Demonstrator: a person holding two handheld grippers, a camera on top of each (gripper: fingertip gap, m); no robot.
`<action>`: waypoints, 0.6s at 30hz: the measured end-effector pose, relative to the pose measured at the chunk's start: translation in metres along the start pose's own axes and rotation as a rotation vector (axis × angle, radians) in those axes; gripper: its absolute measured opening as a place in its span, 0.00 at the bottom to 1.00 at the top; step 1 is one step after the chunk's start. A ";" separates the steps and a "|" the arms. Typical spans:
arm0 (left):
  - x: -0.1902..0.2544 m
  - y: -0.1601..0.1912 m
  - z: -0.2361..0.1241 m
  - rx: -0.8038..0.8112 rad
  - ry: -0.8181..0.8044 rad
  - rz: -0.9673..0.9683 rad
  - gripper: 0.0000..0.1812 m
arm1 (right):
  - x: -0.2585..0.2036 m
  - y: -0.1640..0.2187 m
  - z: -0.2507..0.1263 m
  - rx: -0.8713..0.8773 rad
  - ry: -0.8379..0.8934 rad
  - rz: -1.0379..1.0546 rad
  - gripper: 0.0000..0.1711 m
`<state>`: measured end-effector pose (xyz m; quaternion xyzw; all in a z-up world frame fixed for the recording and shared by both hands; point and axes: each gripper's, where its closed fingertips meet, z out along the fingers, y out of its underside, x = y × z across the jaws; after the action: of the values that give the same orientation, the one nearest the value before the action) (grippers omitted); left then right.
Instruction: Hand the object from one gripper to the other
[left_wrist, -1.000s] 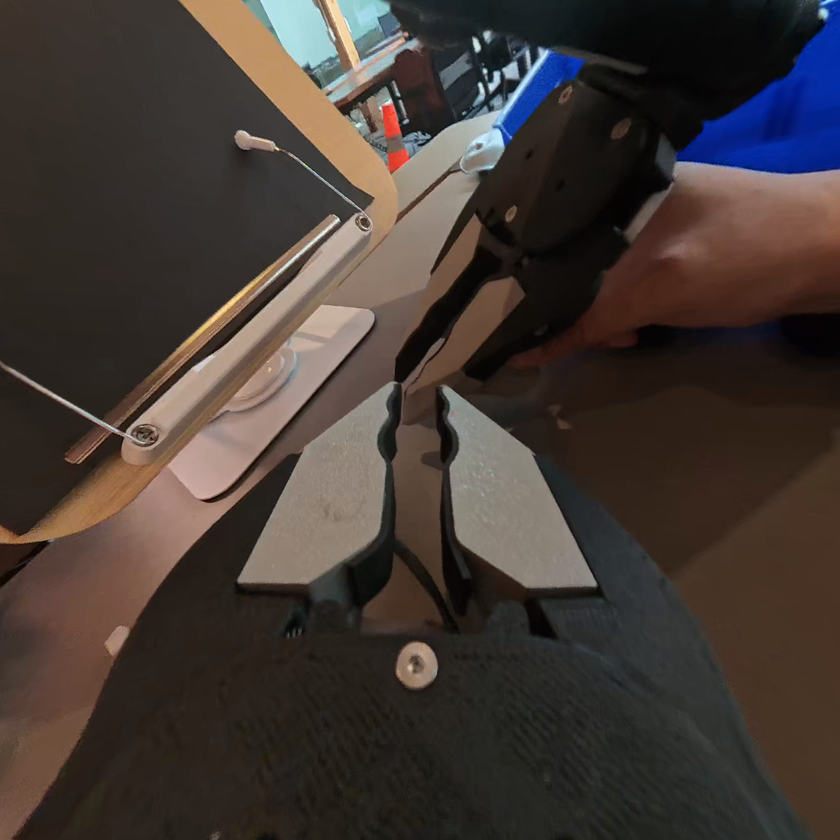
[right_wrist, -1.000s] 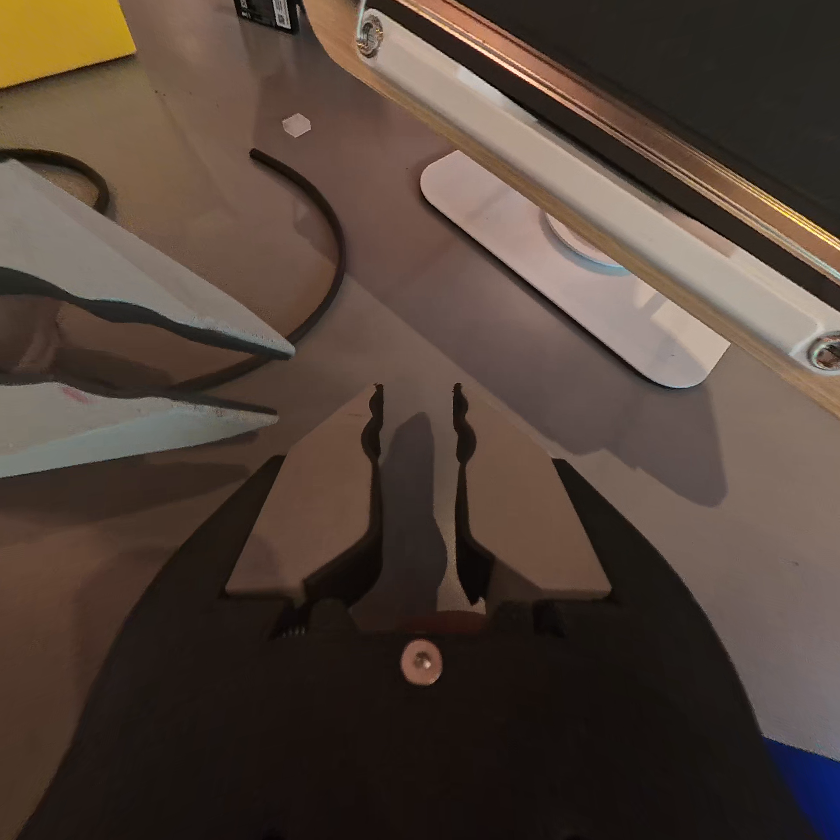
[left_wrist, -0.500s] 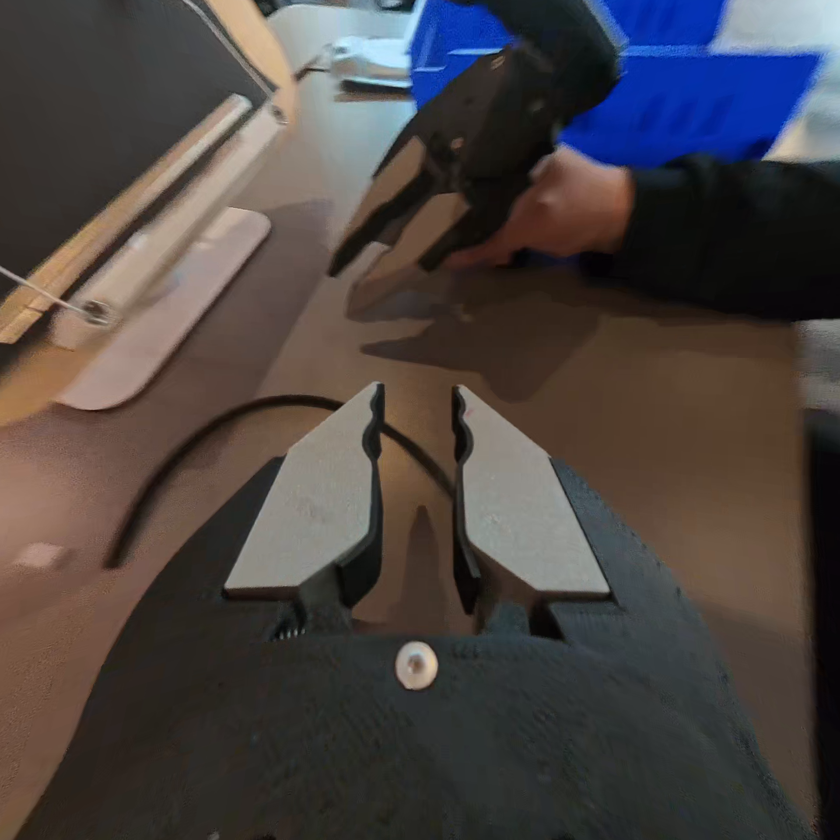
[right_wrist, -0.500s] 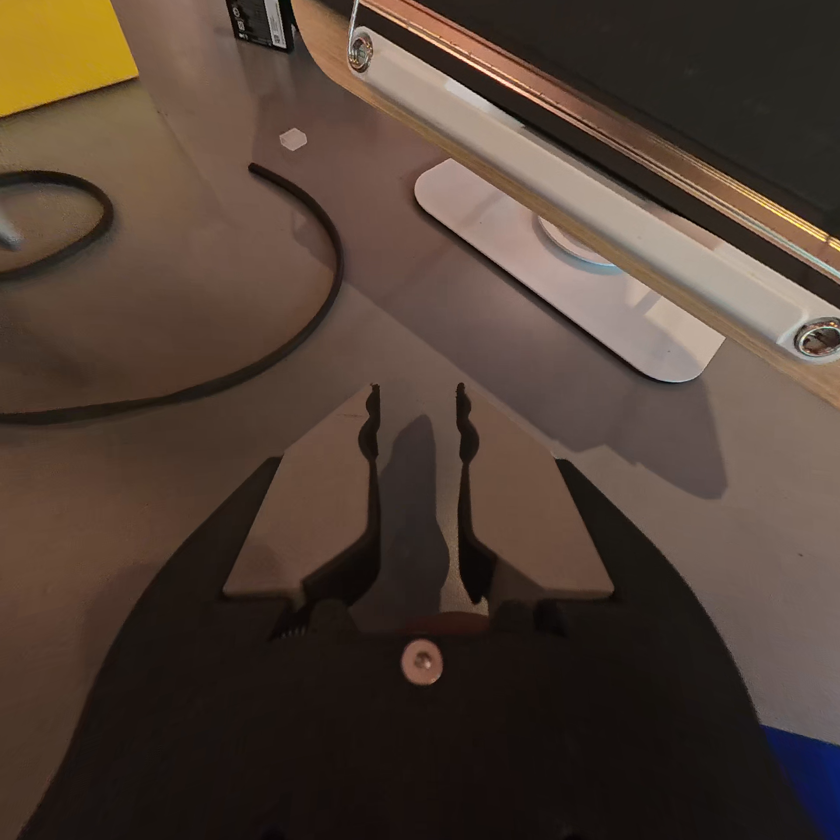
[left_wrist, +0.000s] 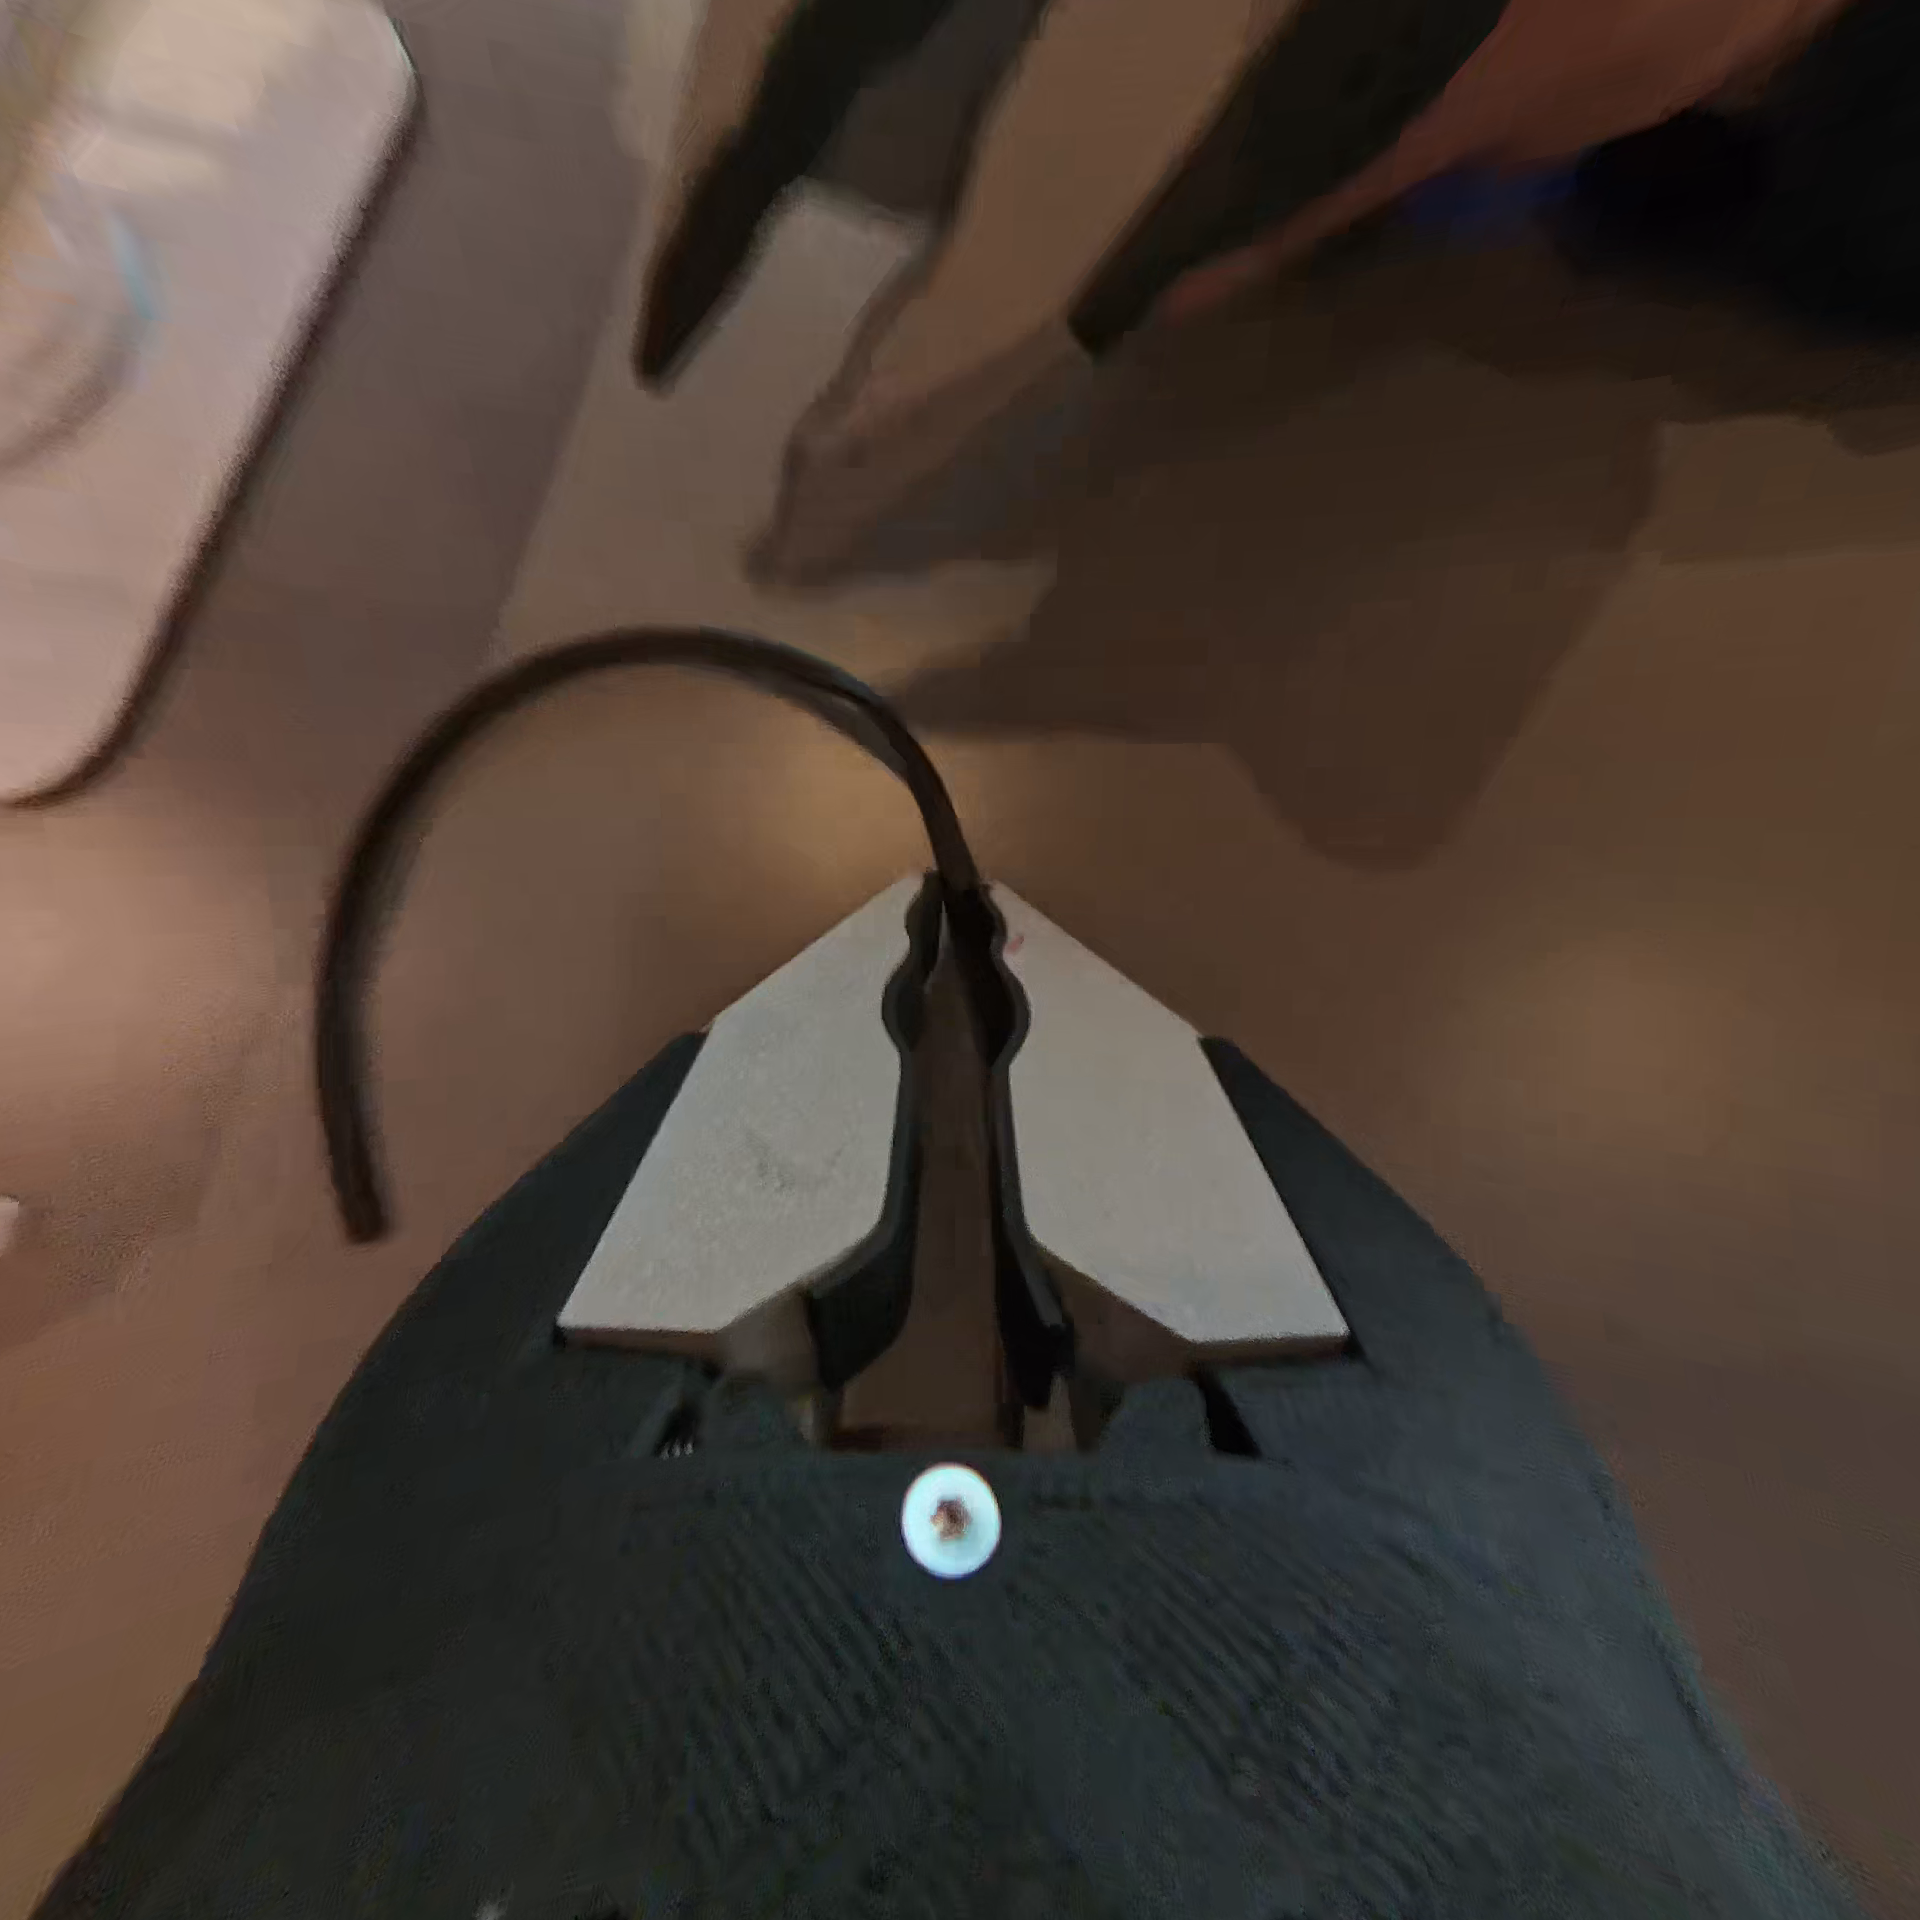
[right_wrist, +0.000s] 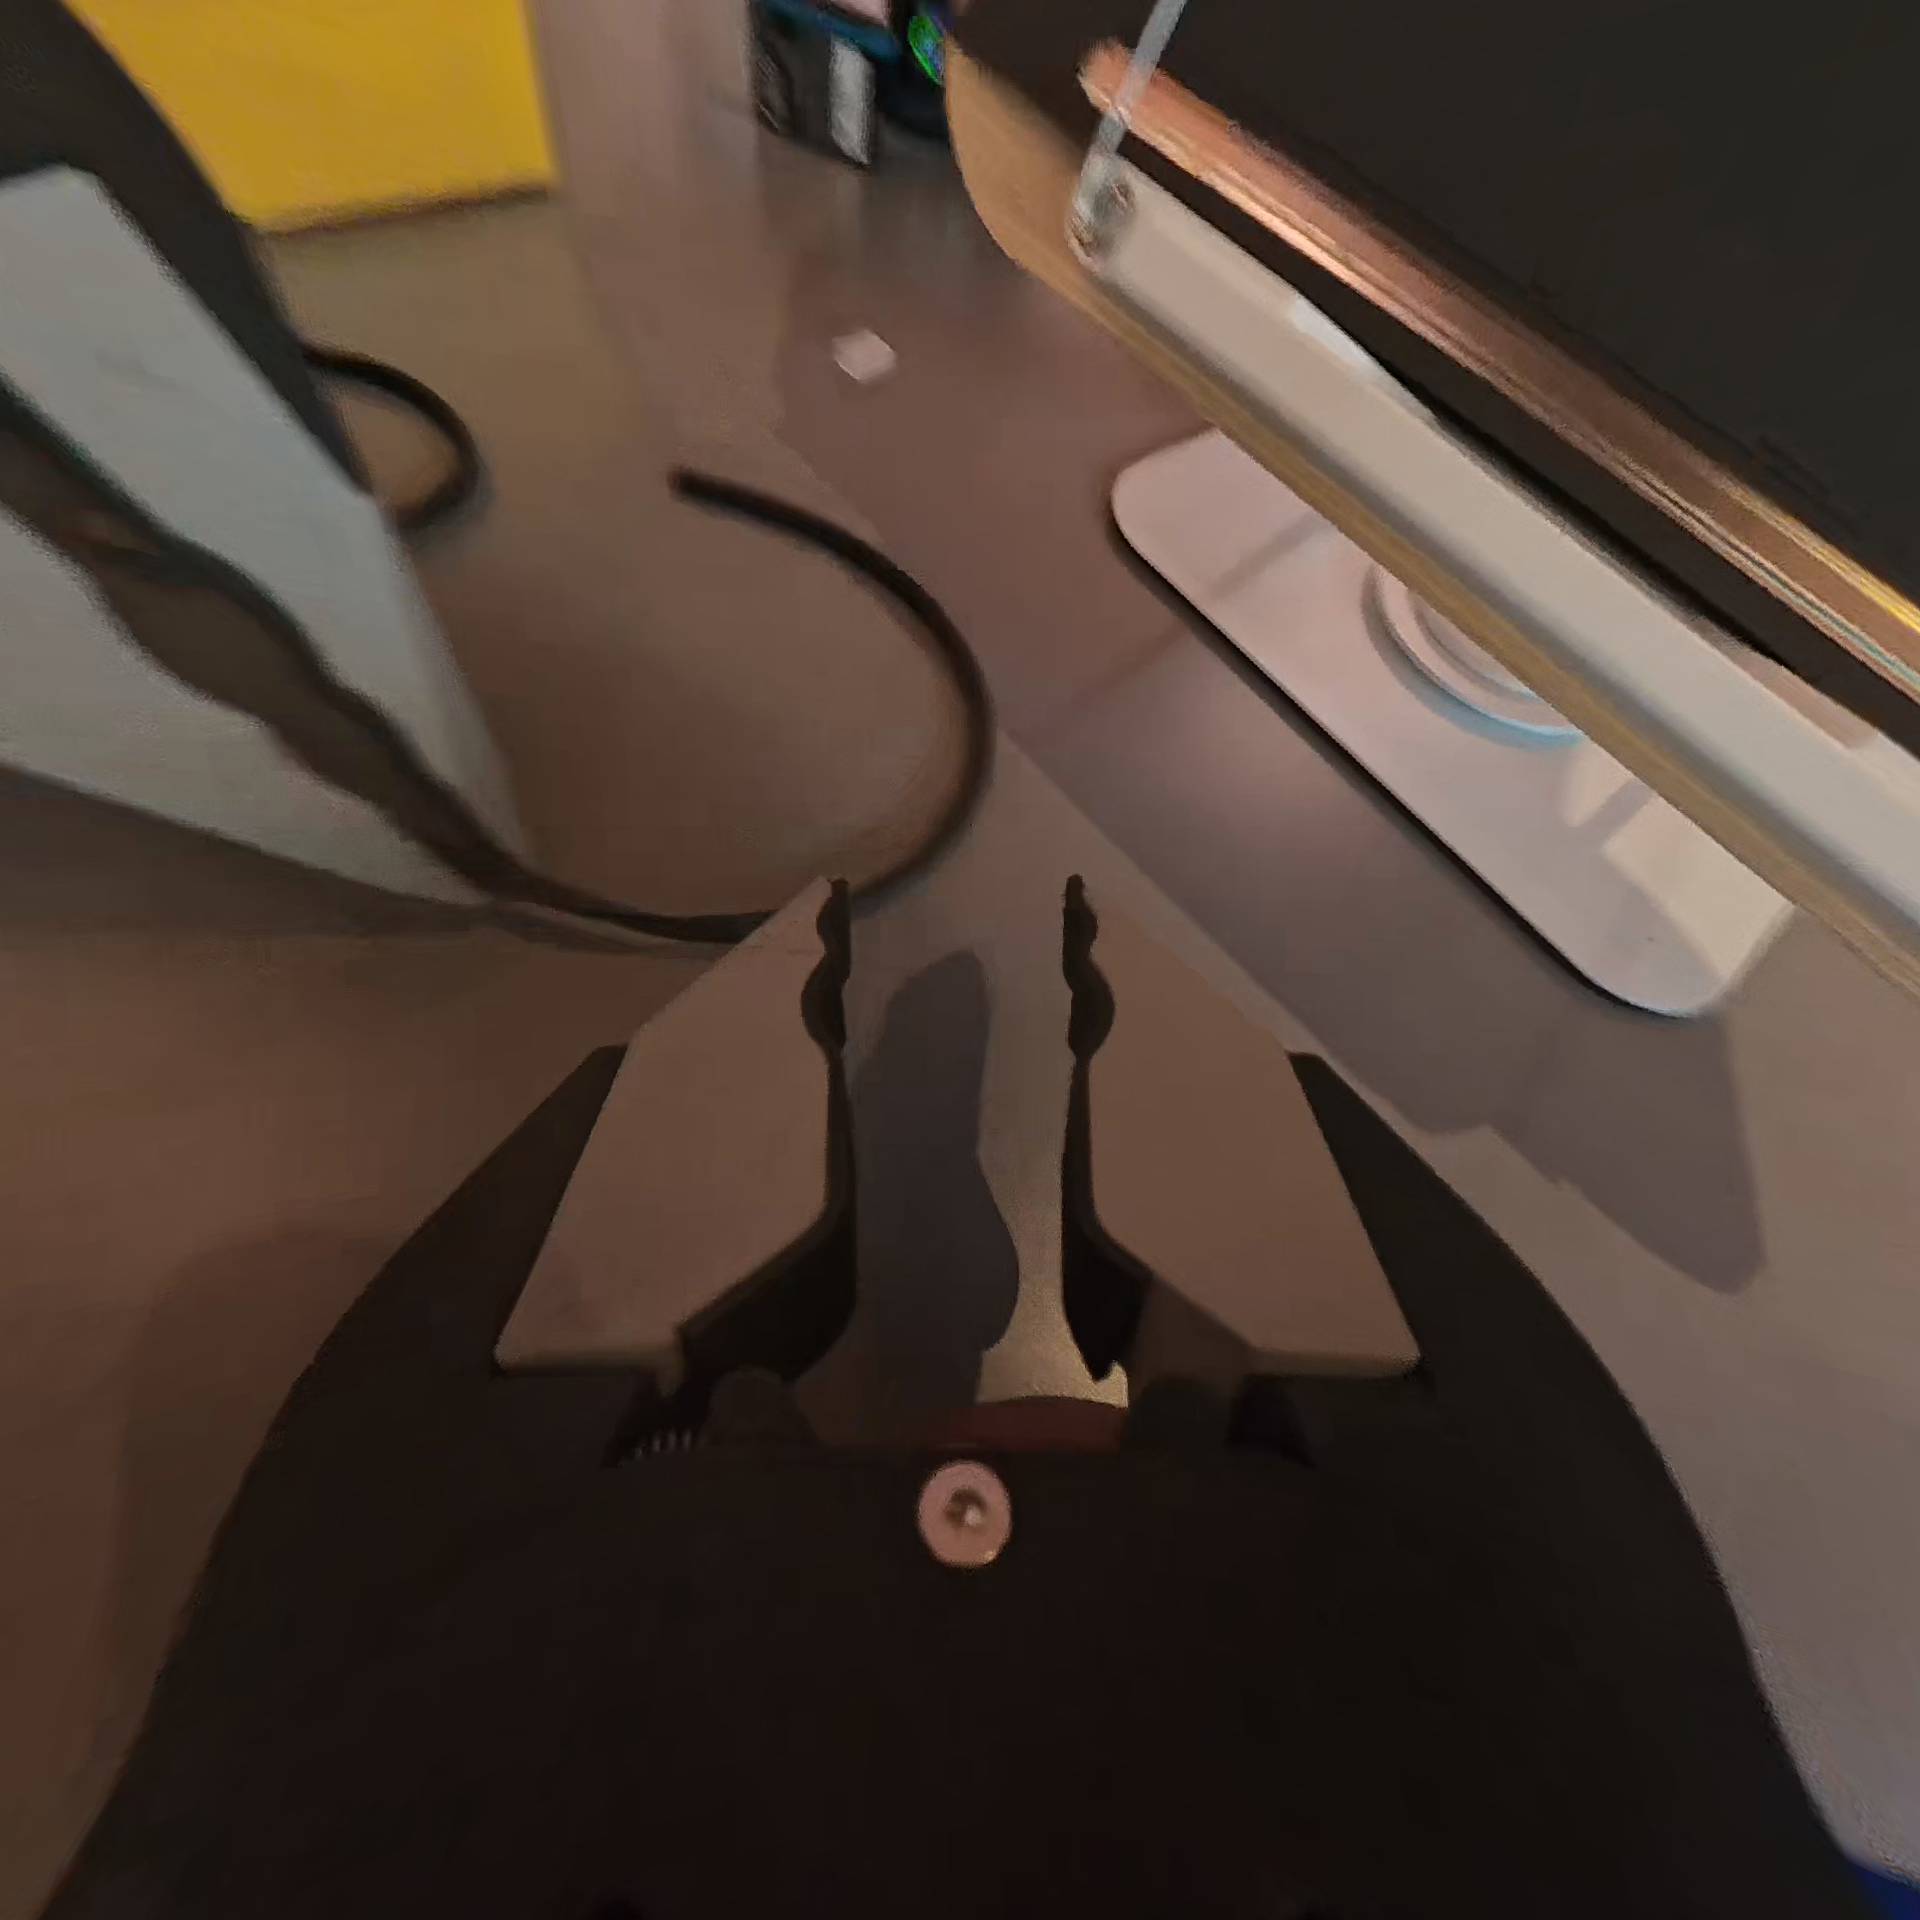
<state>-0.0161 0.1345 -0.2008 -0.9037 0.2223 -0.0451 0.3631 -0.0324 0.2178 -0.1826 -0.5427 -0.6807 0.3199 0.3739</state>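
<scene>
A thin black cable (left_wrist: 447, 748) lies curved on the brown table. My left gripper (left_wrist: 954, 896) is shut on it near one end, and the free end arcs away to the left. In the right wrist view the cable (right_wrist: 961, 665) curves just ahead of my right gripper (right_wrist: 951, 896), which is open and empty, its left tip close to the cable. The left gripper (right_wrist: 208, 540) comes in from the left there, with the cable running out of its tip. The right gripper's fingers (left_wrist: 717, 239) show blurred at the top of the left wrist view.
A white stand base (right_wrist: 1455, 748) sits on the table to the right, under a tilted black board with a wooden edge (right_wrist: 1558, 343). A yellow box (right_wrist: 343, 104) and a small dark box (right_wrist: 821, 94) stand at the back. A small white chip (right_wrist: 864, 355) lies beyond the cable. Left tips and right tips are each some 20 cm from the small white chip (right_wrist: 864, 355).
My left gripper has gone down to the cable and shut on it. It has come back into the right wrist view from the left. The right gripper has stayed open.
</scene>
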 end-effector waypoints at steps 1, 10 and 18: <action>0.003 -0.016 -0.007 0.094 0.026 -0.016 0.02 | -0.009 -0.008 -0.004 0.050 -0.067 0.010 0.24; 0.011 -0.080 -0.072 0.589 0.199 -0.102 0.02 | -0.041 -0.073 -0.089 0.469 -0.338 -0.053 0.28; 0.043 -0.095 -0.079 0.669 0.301 0.016 0.02 | -0.086 -0.059 -0.070 0.362 -0.490 -0.088 0.53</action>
<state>0.0385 0.1268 -0.0822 -0.7162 0.2535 -0.2448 0.6024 0.0090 0.1232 -0.1109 -0.3439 -0.7055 0.5406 0.3028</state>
